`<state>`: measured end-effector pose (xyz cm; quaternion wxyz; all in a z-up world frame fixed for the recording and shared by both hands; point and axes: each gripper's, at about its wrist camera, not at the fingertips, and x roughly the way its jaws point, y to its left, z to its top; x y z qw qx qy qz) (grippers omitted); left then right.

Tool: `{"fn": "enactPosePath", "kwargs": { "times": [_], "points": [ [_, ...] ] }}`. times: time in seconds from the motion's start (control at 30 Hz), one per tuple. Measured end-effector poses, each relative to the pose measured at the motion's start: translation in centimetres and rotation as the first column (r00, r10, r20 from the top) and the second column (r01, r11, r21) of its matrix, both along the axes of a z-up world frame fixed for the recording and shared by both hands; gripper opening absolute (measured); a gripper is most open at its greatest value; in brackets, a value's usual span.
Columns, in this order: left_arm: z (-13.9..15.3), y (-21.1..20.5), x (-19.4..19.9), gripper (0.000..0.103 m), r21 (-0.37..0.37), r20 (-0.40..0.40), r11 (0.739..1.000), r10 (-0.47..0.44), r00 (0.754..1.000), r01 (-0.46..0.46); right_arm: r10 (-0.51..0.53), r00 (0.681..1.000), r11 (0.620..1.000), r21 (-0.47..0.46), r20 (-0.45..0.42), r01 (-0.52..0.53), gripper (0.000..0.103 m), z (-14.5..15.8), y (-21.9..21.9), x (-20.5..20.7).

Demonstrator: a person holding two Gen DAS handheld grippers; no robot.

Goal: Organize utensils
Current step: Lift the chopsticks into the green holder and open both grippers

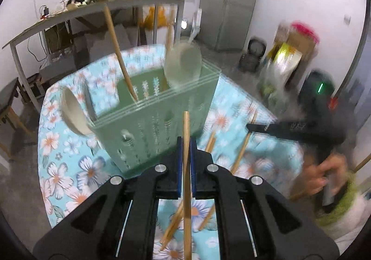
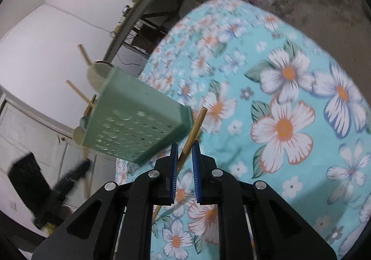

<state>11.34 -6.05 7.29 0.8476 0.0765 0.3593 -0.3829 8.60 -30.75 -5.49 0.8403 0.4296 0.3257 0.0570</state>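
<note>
A green slotted utensil holder (image 1: 157,106) stands on the floral tablecloth (image 1: 69,167). It holds a wooden chopstick (image 1: 119,53), a white spoon (image 1: 74,113) and a pale ladle (image 1: 183,62). My left gripper (image 1: 185,144) is shut on a wooden chopstick (image 1: 186,178), held upright just before the holder. Loose chopsticks (image 1: 242,151) lie on the cloth to the right. In the right wrist view my right gripper (image 2: 185,151) is shut on another wooden chopstick (image 2: 193,132), right beside the holder (image 2: 136,120). The right gripper also shows in the left wrist view (image 1: 299,130), blurred.
A grey side table (image 1: 92,11) with clutter stands behind the round table. A grey cabinet (image 1: 229,2), boxes and a black pot (image 1: 252,53) stand on the floor at the right. More chopsticks (image 1: 174,222) lie under my left gripper.
</note>
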Motion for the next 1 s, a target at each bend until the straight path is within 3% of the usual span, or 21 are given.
{"fn": "enactPosePath", "kwargs": {
  "times": [0.1,0.2,0.3,0.37,0.5,0.83,1.0],
  "points": [
    [3.8,2.0,0.6,0.005,-0.140,0.010,0.990,0.026,1.000,-0.024,-0.001,0.999,0.998,-0.057,0.034,0.003,0.011,1.8,0.4,-0.7],
    [7.2,3.7,1.4,0.005,-0.293,0.037,0.955,0.064,0.997,-0.050,0.001,0.998,0.996,-0.094,0.060,0.005,0.011,3.2,0.8,-1.3],
    [10.0,5.3,2.7,0.005,-0.459,0.055,0.886,0.102,0.993,-0.065,0.005,0.998,0.994,-0.107,0.068,0.002,0.010,3.8,1.1,-1.5],
    [11.3,5.5,3.5,0.005,-0.510,0.080,0.856,0.139,0.987,-0.079,0.005,0.998,0.994,-0.113,0.070,0.003,0.010,4.1,1.3,-1.8],
    [12.5,5.4,4.3,0.005,-0.567,0.111,0.820,0.169,0.979,-0.077,0.003,0.998,0.993,-0.118,0.070,0.006,0.010,4.3,1.6,-1.9],
    [15.2,5.0,5.8,0.005,-0.578,0.207,0.812,0.235,0.950,-0.075,0.004,0.998,0.993,-0.117,0.059,0.003,0.010,4.1,1.5,-1.4],
    [14.5,4.8,6.2,0.005,-0.546,0.257,0.831,0.289,0.922,-0.109,0.005,0.998,0.993,-0.116,0.055,0.002,0.010,3.9,1.6,-1.0]
  ]
}}
